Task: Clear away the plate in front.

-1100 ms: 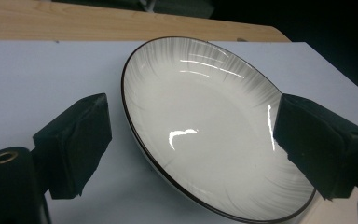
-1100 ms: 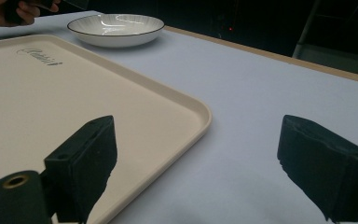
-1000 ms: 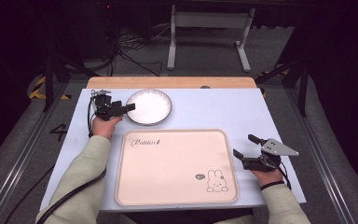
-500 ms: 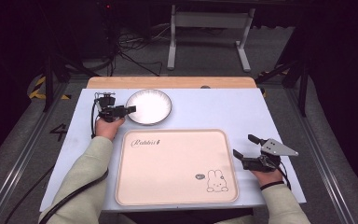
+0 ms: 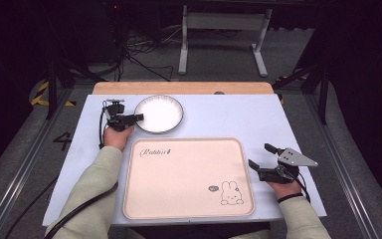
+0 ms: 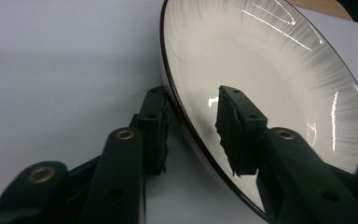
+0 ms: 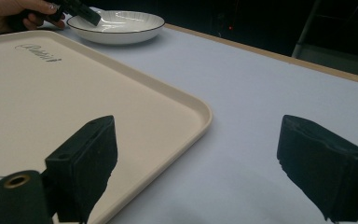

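Two arms low | left hand-held gripper [image 5: 138,118] closing astride plate [image 5: 161,113] rim | right hand-held gripper [image 5: 260,157] apart

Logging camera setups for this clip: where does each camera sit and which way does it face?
High view: above the person's side, looking forward and down on the table; both forearms show.
Left gripper view: on the left gripper, its jaws astride the plate rim, just closing.
Right gripper view: on the right gripper, open, facing across the tray.
All share the plate.
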{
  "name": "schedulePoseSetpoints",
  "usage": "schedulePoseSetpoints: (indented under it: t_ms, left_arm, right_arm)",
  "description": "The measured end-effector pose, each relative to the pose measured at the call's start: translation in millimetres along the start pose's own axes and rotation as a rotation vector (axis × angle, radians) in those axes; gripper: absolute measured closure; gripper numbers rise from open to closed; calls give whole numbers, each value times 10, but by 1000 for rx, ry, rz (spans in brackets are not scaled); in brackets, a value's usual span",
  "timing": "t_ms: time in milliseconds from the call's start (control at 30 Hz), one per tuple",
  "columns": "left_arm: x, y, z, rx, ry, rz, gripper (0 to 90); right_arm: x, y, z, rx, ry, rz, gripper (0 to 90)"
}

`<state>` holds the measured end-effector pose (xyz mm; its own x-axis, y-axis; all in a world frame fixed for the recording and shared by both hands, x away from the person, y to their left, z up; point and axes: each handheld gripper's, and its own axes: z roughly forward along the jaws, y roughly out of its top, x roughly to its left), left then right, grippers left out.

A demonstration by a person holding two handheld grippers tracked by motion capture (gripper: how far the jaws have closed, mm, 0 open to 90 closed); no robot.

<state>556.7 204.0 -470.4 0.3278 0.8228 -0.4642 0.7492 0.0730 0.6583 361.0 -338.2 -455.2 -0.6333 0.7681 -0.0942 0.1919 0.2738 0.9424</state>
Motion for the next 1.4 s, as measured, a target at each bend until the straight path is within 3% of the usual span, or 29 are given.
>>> schedulePoseSetpoints:
  t_ms: [133,367,667,1000,1167,1300,1400]
  left_arm:
    - [-46,-7,9,-3,34,7,683]
    - [-28,-14,8,-7,22,-2,688]
    - [-7,7,23,-7,-4,-120,754]
    - [-24,6,28,-28,2,-193,794]
    - [-26,19,12,-63,-43,-271,823]
    - [-62,69,-14,-73,-44,-266,836]
    - [-100,96,-49,-84,-29,-239,837]
  right_arm:
    - [4,1,2,4,-5,-4,128]
    - [8,1,3,5,-4,-7,128]
    - [9,1,5,6,-4,-7,129]
    - [7,0,2,4,-5,-5,129]
    - [6,0,0,3,-6,-4,129]
    - [5,0,1,3,-7,-4,129]
    - [5,0,1,3,-7,-3,129]
